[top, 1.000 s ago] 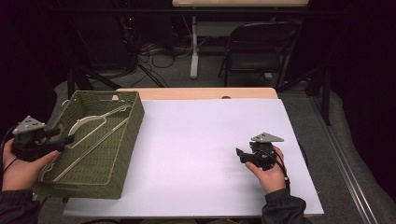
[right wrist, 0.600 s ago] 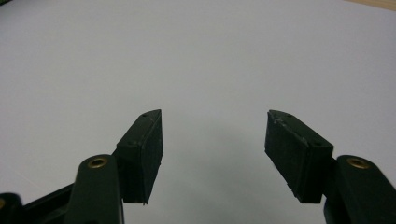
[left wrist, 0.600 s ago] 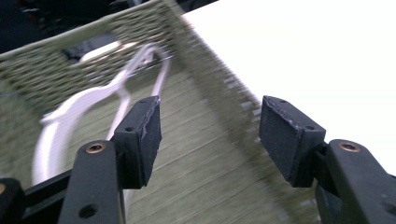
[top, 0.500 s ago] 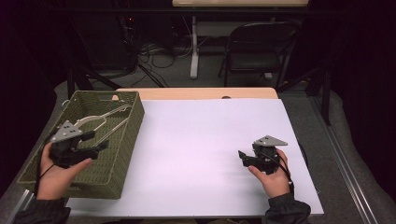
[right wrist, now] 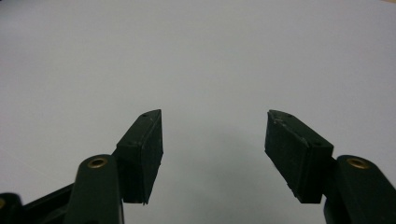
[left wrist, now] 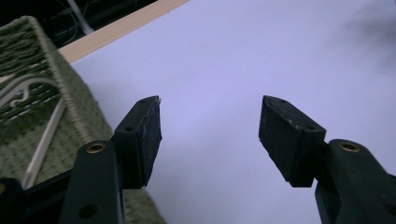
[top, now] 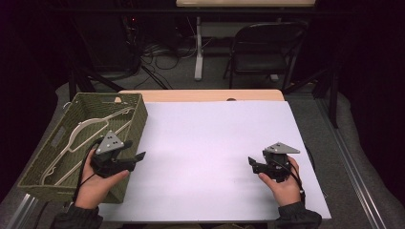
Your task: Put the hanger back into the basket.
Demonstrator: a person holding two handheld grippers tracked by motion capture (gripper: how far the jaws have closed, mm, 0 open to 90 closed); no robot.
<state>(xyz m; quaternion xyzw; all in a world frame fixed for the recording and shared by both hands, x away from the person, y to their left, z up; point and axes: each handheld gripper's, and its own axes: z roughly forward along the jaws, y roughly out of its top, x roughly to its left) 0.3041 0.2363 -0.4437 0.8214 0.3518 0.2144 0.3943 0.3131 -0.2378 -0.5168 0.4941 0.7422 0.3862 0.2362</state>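
Since a moment ago, the left gripper has swung rightward from over the basket to its right rim, jaws now out over the white sheet. Its jaws stand wide with nothing between them; in the left gripper view the basket wall sits just beside the left jaw. One right gripper rests on the sheet, well apart, jaws likewise wide and bare. One basket holds white hangers; two, as far as I can tell.
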